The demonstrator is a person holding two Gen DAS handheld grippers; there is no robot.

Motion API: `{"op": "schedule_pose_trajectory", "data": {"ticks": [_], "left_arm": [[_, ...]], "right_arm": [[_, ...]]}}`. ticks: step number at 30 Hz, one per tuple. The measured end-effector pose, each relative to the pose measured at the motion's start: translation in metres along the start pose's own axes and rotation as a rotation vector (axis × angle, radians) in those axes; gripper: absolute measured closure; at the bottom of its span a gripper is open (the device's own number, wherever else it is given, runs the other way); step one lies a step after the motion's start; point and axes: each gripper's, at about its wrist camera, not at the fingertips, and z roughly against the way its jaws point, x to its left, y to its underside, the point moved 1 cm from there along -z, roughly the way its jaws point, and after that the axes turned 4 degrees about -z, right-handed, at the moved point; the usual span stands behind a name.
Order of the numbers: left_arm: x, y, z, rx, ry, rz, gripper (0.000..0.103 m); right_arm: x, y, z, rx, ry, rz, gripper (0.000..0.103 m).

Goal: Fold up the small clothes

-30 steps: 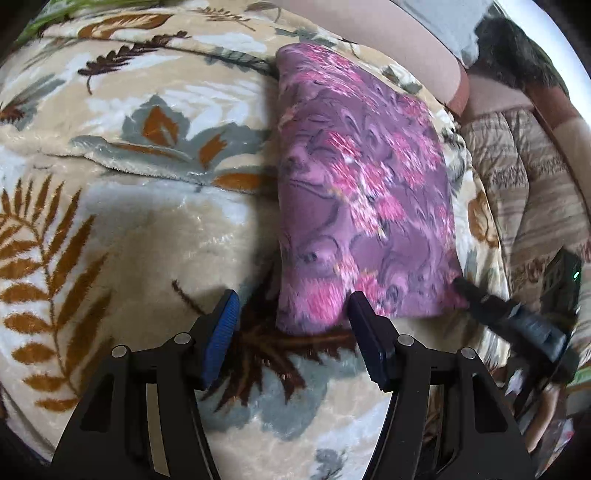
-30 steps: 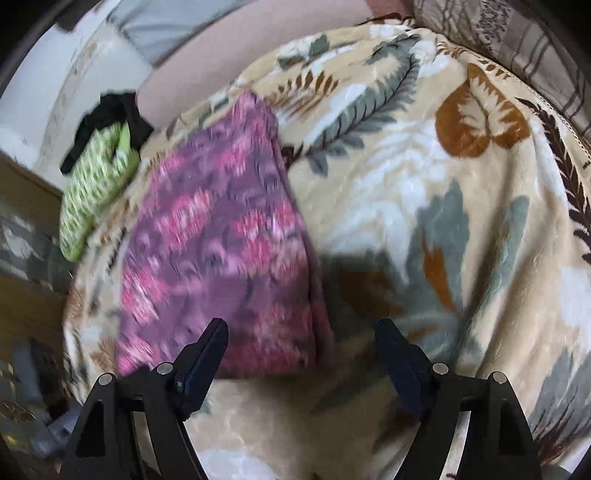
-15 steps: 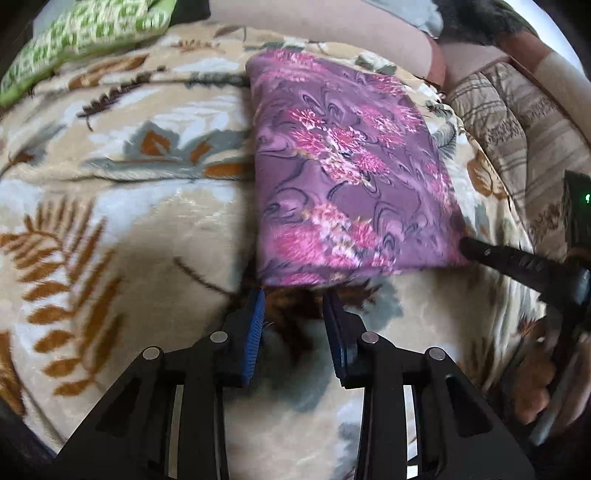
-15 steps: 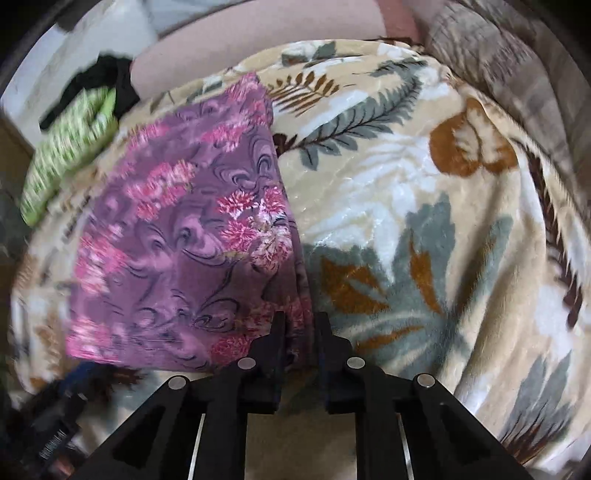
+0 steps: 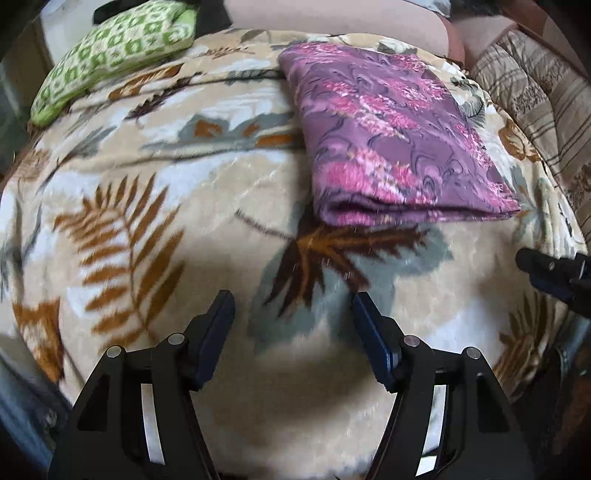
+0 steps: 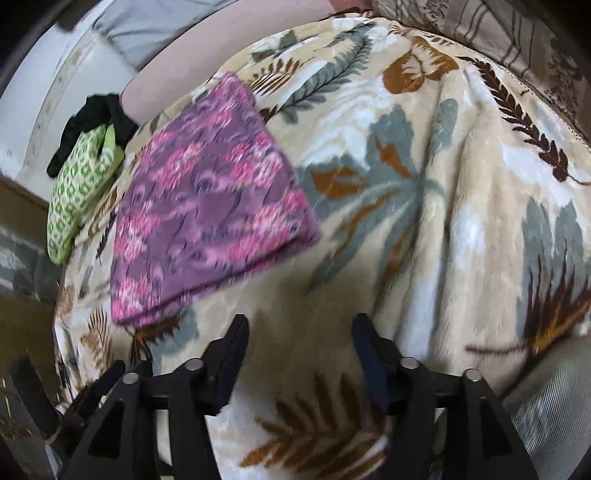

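Note:
A purple cloth with pink flowers (image 5: pixel 391 136) lies folded into a flat rectangle on the leaf-patterned blanket (image 5: pixel 155 192). It also shows in the right wrist view (image 6: pixel 207 206), up and to the left. My left gripper (image 5: pixel 293 314) is open and empty, a little short of the cloth's near folded edge. My right gripper (image 6: pixel 299 338) is open and empty, close to the cloth's near right corner. The right gripper's tip (image 5: pixel 546 269) shows at the right edge of the left wrist view.
A folded green-and-white patterned cloth (image 5: pixel 114 48) lies at the blanket's far left, also seen in the right wrist view (image 6: pixel 79 192) with a black garment (image 6: pixel 92 122) behind it. A striped brown quilt (image 5: pixel 543 96) lies to the right. A pink pillow (image 5: pixel 332 14) is behind.
Both grippers closed near the cloth's front edge half a second ago, then opened and pulled back from it. The cloth now lies farther from both grippers.

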Motion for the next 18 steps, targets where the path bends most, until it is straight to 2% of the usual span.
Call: {"op": "schedule_pose_trajectory", "data": {"ticks": [5, 10, 13, 14, 16, 18], "left_arm": [[0.010, 0.016, 0.023, -0.022, -0.025, 0.070, 0.036], [0.008, 0.013, 0.059, -0.151, -0.118, 0.077, 0.036], [0.004, 0.006, 0.081, -0.226, -0.140, 0.047, 0.036], [0.003, 0.004, 0.091, -0.253, -0.139, 0.049, 0.036], [0.005, -0.005, 0.107, -0.286, -0.066, 0.034, 0.036], [0.002, -0.014, 0.125, -0.296, -0.082, -0.003, 0.036]], "right_arm": [[0.003, 0.017, 0.004, 0.021, 0.022, 0.026, 0.041], [0.017, 0.032, 0.030, -0.035, 0.056, 0.075, 0.041], [0.027, 0.041, 0.050, -0.075, 0.090, 0.099, 0.041], [0.030, 0.043, 0.056, -0.086, 0.103, 0.103, 0.041], [0.037, 0.047, 0.069, -0.104, 0.131, 0.117, 0.041], [0.048, 0.050, 0.087, -0.132, 0.161, 0.142, 0.041]]}}
